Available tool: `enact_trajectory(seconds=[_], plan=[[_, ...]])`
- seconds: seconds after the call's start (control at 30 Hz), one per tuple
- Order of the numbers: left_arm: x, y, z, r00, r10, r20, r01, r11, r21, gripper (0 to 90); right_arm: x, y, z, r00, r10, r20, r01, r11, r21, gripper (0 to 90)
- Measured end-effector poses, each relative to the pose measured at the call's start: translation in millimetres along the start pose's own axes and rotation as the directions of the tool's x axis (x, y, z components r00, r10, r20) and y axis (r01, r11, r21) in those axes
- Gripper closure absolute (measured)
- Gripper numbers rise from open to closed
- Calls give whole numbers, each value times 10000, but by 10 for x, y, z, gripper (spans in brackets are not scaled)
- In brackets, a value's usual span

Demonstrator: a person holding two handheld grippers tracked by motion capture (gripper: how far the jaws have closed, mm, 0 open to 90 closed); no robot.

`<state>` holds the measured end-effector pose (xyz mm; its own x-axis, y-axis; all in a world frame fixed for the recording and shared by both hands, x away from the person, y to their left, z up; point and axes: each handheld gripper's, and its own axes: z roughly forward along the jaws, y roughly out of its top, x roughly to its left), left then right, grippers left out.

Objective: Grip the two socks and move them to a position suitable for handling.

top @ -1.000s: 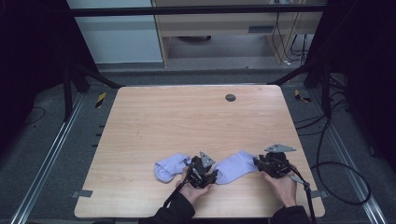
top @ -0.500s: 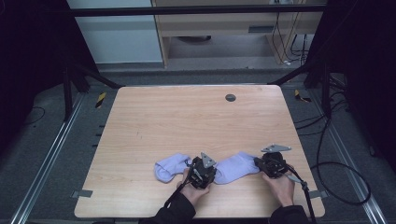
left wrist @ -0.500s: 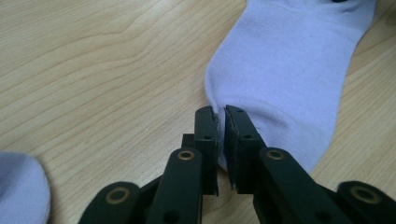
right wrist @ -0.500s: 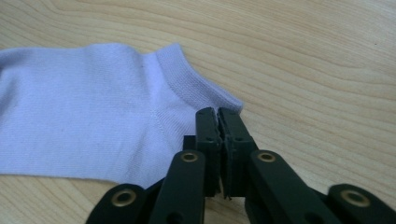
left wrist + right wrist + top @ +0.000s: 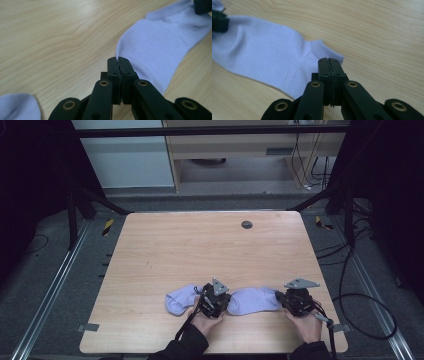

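Gripped one sock (image 5: 252, 300) at both ends near the table's (image 5: 200, 250) front edge, left gripper (image 5: 118, 61) and right gripper (image 5: 329, 62) both clamped on cloth, hardly moved since a moment before, second sock (image 5: 181, 298) lying beside

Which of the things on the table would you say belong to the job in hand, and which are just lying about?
In the job:
- right-hand sock, pinched at opposite ends by the left gripper and the right gripper

Lying about, as far as I can judge:
- second sock, beside the left gripper
- dark round disc near the table's far edge
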<state>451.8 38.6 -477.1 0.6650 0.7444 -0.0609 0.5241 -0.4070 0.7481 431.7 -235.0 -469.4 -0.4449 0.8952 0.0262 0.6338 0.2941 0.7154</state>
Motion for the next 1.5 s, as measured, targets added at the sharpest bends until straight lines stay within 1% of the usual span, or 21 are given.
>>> enact_trajectory(seconds=[0.03,0.23,0.3,0.37,0.4,0.43,0.5,0.67,0.77,0.83,0.87,0.9,1.03,1.07,1.13,1.2,1.23,1.27,1.33,1.47,1.5], plan=[[1,22,21,10000,44,19,-44,10000,30,883,11,-47,-59,9999,105,-13,-105,9999,39,898],[-40,6,144,9996,254,99,-259,9986,468,861,-1,-174,-98,9998,171,81,-173,9994,314,893],[-62,-10,187,9989,463,-34,-461,9974,548,848,-7,-186,-95,9998,172,109,-176,9991,384,891],[-59,-12,199,9987,487,-179,-475,9969,632,777,-14,-204,-82,9996,256,125,-262,9984,507,883],[-53,-8,194,9987,441,-261,-425,9975,568,777,-14,-204,-82,9996,256,125,-262,9984,507,874],[-33,4,160,9983,494,-309,-479,9978,464,722,-12,-201,-96,9996,236,160,-242,9990,372,828],[-1,21,91,9978,533,-386,-522,9982,283,684,-17,-194,-118,9995,207,247,-210,9997,112,771],[181,60,-163,9985,387,-397,-394,9990,-189,561,-25,-148,-195,9994,145,321,-118,9966,-819,682],[279,62,-279,9989,311,-349,-324,9988,-368,487,-15,-98,-225,9999,107,16,-104,9907,-1354,609],[402,45,-421,9990,183,-406,-207,9980,-597,470,-3,-79,-229,9999,58,-84,-70,9890,-1478,592],[501,20,-526,9988,-13,-488,-24,9971,-764,443,31,-37,-234,9994,-206,-282,155,9854,-1695,556],[501,20,-526,9988,-13,-488,-24,9971,-764,435,46,-22,-233,9989,-269,-372,200,9843,-1755,548],[700,-56,-743,9957,-527,-761,438,9926,-1136,403,133,64,-212,9953,-662,-709,509,9787,-1986,489],[788,-103,-834,9929,-701,-957,584,9910,-1202,400,157,86,-206,9945,-722,-761,552,9771,-2056,481],[864,-159,-910,9904,-730,-1175,587,9909,-1211,399,214,138,-190,9927,-747,-946,541,9775,-2041,474],[911,-198,-954,9886,-787,-1282,627,9903,-1240,400,242,165,-180,9916,-826,-993,608,9768,-2051,468],[950,-230,-986,9873,-862,-1334,692,9894,-1276,393,313,232,-155,9890,-950,-1131,704,9763,-2044,459],[1006,-288,-1032,9840,-996,-1474,804,9881,-1309,388,337,256,-142,9883,-1008,-1146,759,9761,-2039,455],[1034,-322,-1053,9825,-980,-1582,785,9890,-1254,387,371,289,-126,9872,-1034,-1216,768,9755,-2062,452],[1149,-475,-1149,9749,-1094,-1941,877,9893,-1170,386,592,484,-34,9763,-1445,-1614,1076,9701,-2177,453],[1213,-546,-1204,9696,-1233,-2112,993,9877,-1209,386,648,526,-14,9735,-1506,-1721,1115,9696,-2176,454]])
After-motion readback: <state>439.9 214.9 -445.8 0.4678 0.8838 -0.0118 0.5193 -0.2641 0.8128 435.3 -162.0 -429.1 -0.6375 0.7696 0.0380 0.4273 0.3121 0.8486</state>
